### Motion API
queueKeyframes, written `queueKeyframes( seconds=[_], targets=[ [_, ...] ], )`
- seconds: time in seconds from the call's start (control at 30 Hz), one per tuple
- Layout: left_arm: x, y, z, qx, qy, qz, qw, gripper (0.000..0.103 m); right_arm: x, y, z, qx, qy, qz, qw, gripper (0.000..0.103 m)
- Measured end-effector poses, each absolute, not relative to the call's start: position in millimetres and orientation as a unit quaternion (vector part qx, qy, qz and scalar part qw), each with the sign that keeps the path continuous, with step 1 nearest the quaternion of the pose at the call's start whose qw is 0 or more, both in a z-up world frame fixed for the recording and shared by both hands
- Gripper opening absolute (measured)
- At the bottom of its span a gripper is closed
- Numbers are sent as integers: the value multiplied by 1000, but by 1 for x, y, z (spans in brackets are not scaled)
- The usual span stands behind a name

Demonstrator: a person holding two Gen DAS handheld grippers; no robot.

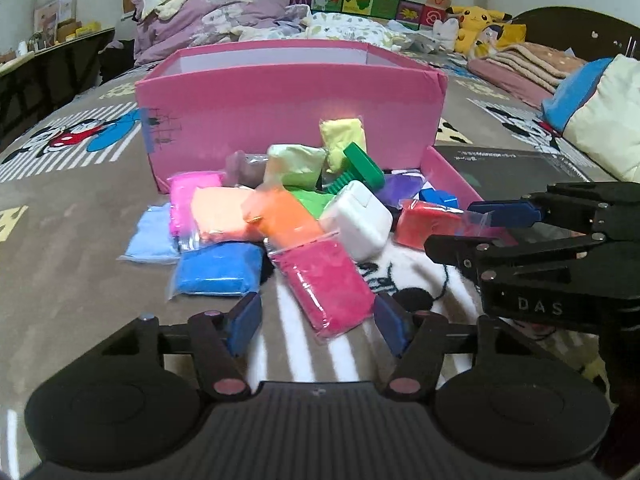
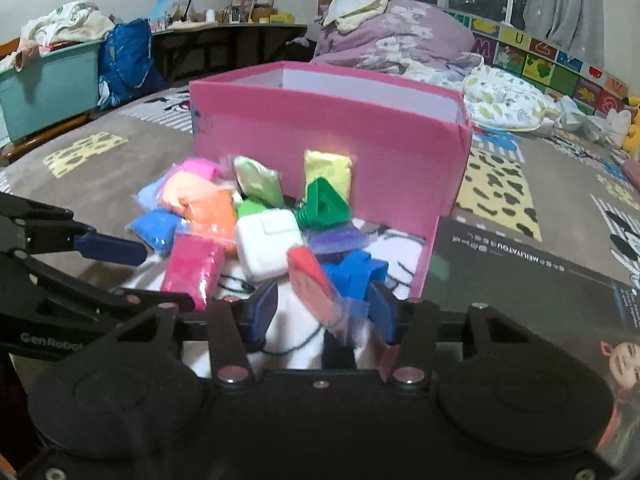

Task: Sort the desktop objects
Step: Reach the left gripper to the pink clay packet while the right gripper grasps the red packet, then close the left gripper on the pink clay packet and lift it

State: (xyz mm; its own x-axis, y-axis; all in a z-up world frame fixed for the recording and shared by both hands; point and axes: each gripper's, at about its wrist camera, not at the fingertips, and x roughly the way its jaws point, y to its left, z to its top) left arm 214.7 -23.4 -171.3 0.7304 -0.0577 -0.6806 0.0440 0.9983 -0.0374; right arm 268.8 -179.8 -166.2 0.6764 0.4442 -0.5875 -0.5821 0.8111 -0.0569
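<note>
A heap of coloured clay packets lies on the bed in front of a pink box (image 1: 288, 96), which also shows in the right wrist view (image 2: 328, 136). A white charger (image 1: 356, 220) and a green plastic mould (image 1: 360, 168) lie in the heap. My left gripper (image 1: 320, 320) is open, its jaws either side of the near end of a magenta packet (image 1: 328, 284). My right gripper (image 2: 324, 308) is open around a red packet (image 2: 316, 280); a blue mould (image 2: 352, 276) lies just beyond. The right gripper also shows in the left wrist view (image 1: 480, 228).
A pink lid (image 1: 448, 176) lies to the right of the heap, with a dark booklet (image 2: 520, 280) beside it. Bedding, pillows and plush toys (image 1: 476, 20) lie behind the box. A teal bin (image 2: 44, 84) stands at far left.
</note>
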Motion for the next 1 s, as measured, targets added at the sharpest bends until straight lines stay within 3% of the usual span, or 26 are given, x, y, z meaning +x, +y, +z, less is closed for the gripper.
queueKeyframes(
  seconds=[0.03,0.1,0.2,0.33,0.57,0.63,0.67,0.7,0.73,0.93,1.0],
  targets=[
    [217,-25,-173,-7,367,-27,930,62,270,-181,-167,-118,288,285,907,44],
    [221,-27,-177,-6,369,-29,929,47,270,-181,-169,-117,291,288,905,33],
    [224,-26,-177,-12,368,-36,929,35,271,-182,-172,-115,296,291,902,23],
    [220,-14,-172,-34,378,-45,924,33,270,-185,-169,-86,302,313,897,14],
    [200,22,-164,-59,442,-86,891,37,265,-192,-171,-4,335,359,871,13],
    [196,22,-160,-30,440,-57,896,54,263,-187,-175,-26,337,339,878,19],
    [194,22,-157,-16,436,-41,899,64,262,-184,-178,-41,337,325,883,39],
    [193,21,-155,-5,433,-29,901,67,260,-183,-179,-53,332,313,888,66],
    [192,20,-154,-1,429,-23,903,67,258,-181,-179,-62,323,304,894,72],
    [192,9,-156,-39,429,-11,902,67,255,-174,-176,-79,300,301,902,71],
    [195,7,-158,-61,429,0,901,67,257,-170,-176,-78,298,305,901,66]
  ],
)
